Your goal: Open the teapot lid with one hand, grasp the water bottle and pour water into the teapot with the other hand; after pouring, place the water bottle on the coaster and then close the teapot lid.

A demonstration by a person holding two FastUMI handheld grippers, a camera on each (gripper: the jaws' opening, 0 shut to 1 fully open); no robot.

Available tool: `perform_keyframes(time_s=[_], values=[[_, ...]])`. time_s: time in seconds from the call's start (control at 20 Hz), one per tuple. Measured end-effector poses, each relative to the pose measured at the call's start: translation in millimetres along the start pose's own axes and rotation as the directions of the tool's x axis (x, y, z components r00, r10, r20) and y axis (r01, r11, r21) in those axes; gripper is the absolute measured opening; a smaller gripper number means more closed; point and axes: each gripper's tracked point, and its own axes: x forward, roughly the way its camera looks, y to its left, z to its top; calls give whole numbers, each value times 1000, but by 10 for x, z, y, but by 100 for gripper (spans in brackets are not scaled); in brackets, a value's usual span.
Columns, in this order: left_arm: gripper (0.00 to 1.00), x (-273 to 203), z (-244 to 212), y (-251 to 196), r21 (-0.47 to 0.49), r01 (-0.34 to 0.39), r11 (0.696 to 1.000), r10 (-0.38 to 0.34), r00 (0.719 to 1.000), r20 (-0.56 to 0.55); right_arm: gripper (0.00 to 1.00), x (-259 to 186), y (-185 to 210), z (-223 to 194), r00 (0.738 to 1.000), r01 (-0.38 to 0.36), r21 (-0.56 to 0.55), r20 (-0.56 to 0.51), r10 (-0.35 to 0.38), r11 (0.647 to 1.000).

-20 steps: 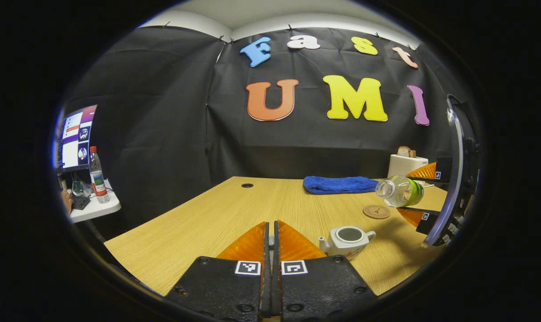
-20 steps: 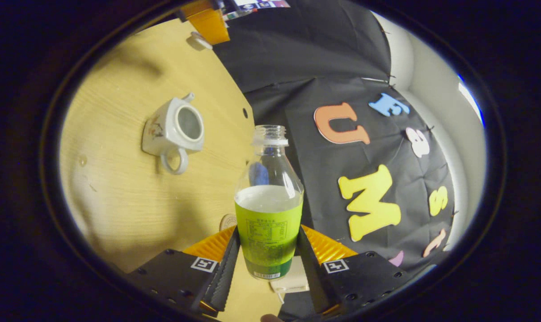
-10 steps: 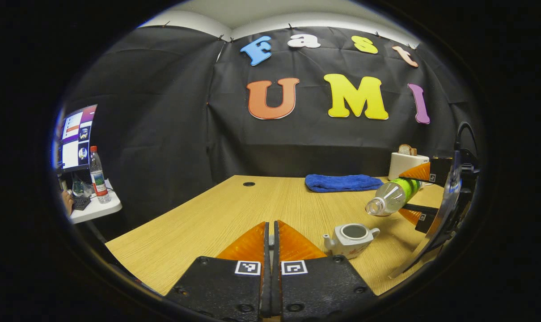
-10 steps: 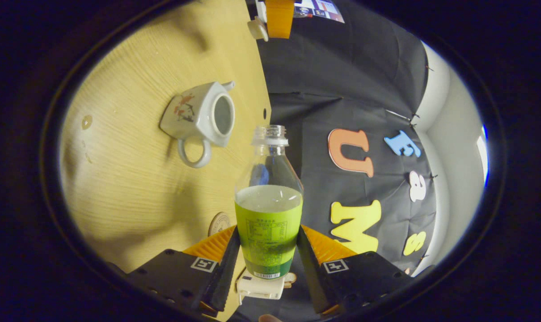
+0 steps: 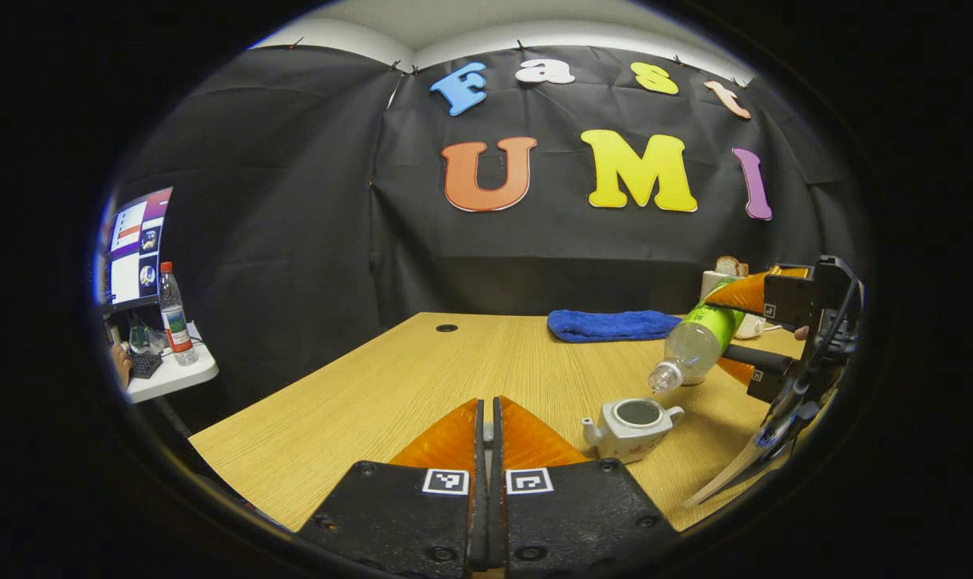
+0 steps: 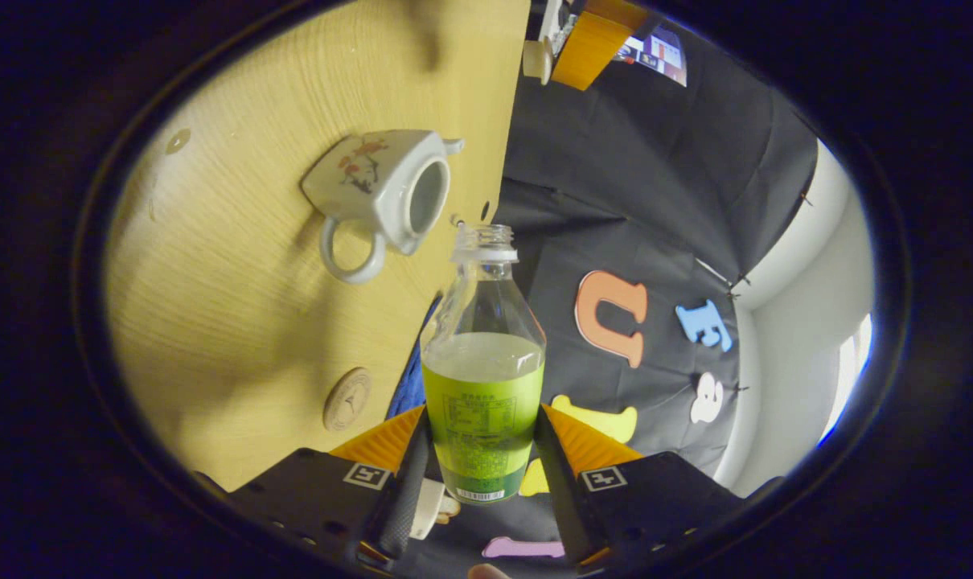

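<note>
water bottle [image 5: 695,344] tipped further since before, mouth nearer open teapot [image 5: 633,428]

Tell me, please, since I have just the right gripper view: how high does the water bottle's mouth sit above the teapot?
Observer: In the left gripper view the water bottle tips mouth-down in the right gripper. Its mouth hangs a little above the open teapot, toward the handle side, not touching.
Operator: What lies beyond the pot?
Observer: A blue towel lies near the table's far edge.
Operator: And the left gripper's grip?
Observer: The left gripper's fingers stand almost together, with a pale sliver of the teapot lid pinched between them.
</note>
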Motion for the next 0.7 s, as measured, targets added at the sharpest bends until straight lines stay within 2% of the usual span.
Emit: perform_keyframes(time_s=[0.25, 0.7], values=[[3, -9, -9, 21, -2, -3, 1000, 3, 1000, -2, 70, -12, -102, 27, 998, 50, -87, 30, -48, 995], [3, -4, -18, 35, -3, 1, 1000, -1, 1000, -4, 72, 13, -231, 21, 996, 82, -164, 39, -77, 983]])
